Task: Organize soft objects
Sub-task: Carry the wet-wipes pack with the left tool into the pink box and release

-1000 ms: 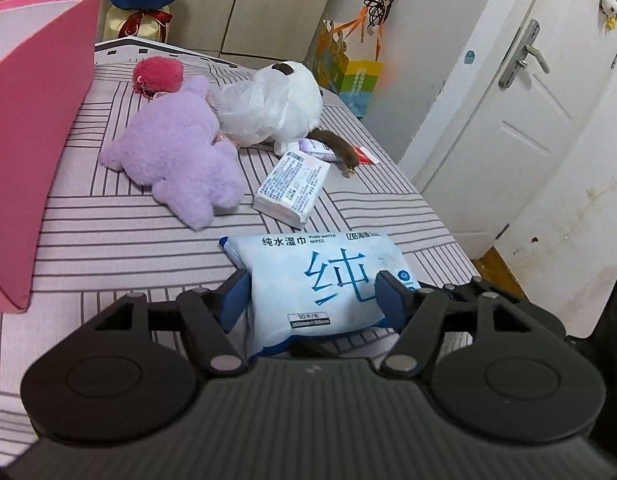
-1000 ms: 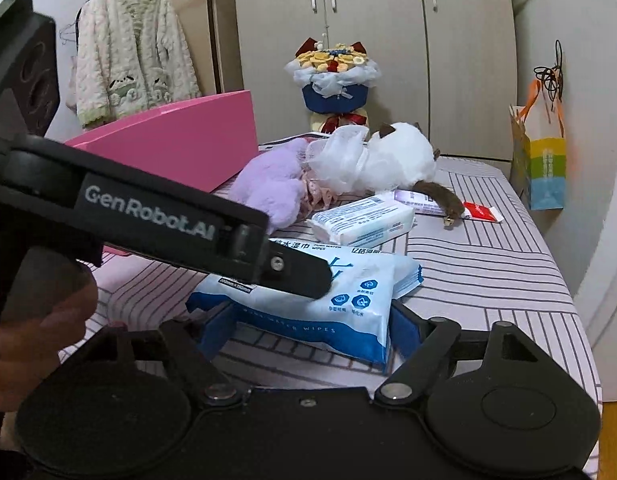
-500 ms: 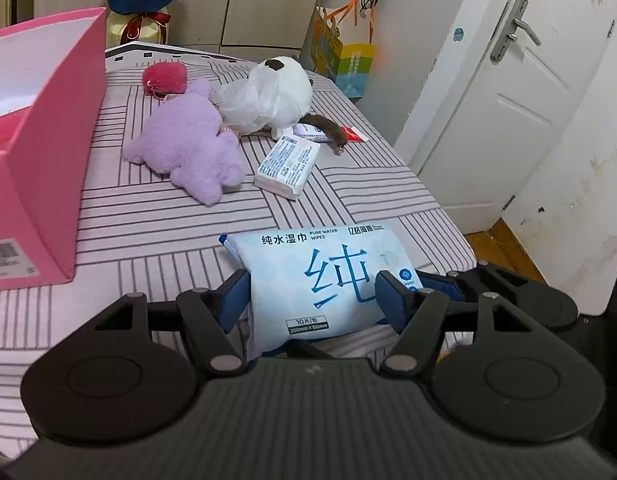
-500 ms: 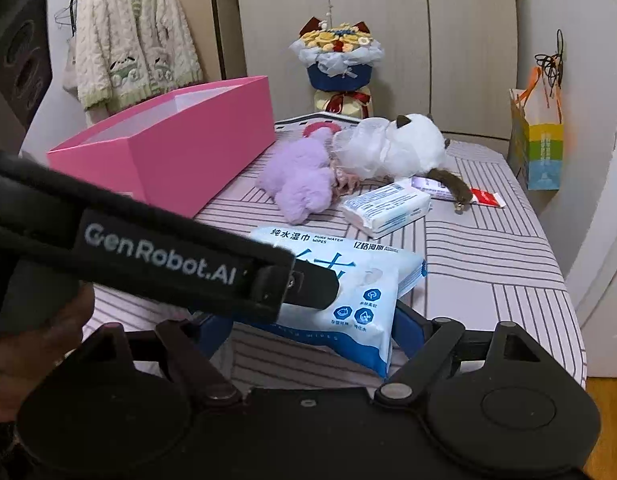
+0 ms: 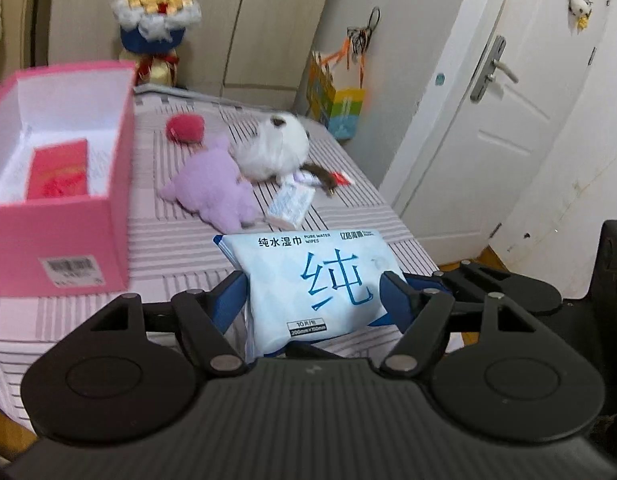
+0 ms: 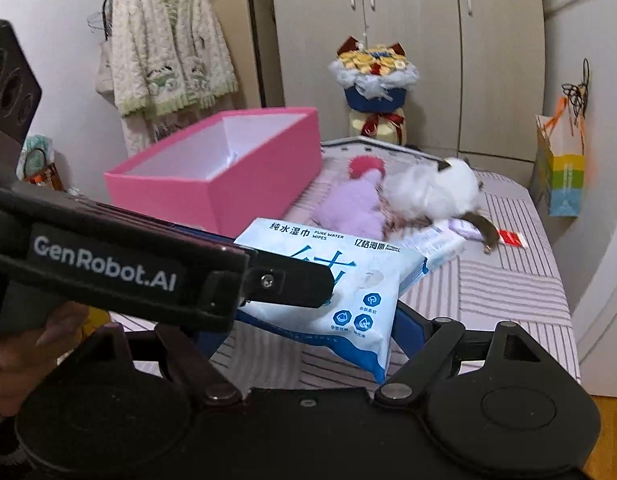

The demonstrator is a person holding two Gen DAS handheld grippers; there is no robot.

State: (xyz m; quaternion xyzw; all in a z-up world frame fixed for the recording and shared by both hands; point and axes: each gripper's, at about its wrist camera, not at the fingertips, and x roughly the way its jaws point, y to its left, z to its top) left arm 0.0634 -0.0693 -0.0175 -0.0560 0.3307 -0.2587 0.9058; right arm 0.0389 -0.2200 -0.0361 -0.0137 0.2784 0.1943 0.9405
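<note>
Now both tongs, left & right, grip wipes pack mid-carry; next, prob. lower into pink box, then release.

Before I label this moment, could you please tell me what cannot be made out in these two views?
- Pink box contents: hidden by its own wall in the right wrist view; the left wrist view shows only a blurred red packet.
- Wet wipes pack: its left part is covered by the left gripper in the right wrist view.
- Purple plush and white plush: motion-blurred in both views.
- Small tissue pack: print unreadable.
</note>
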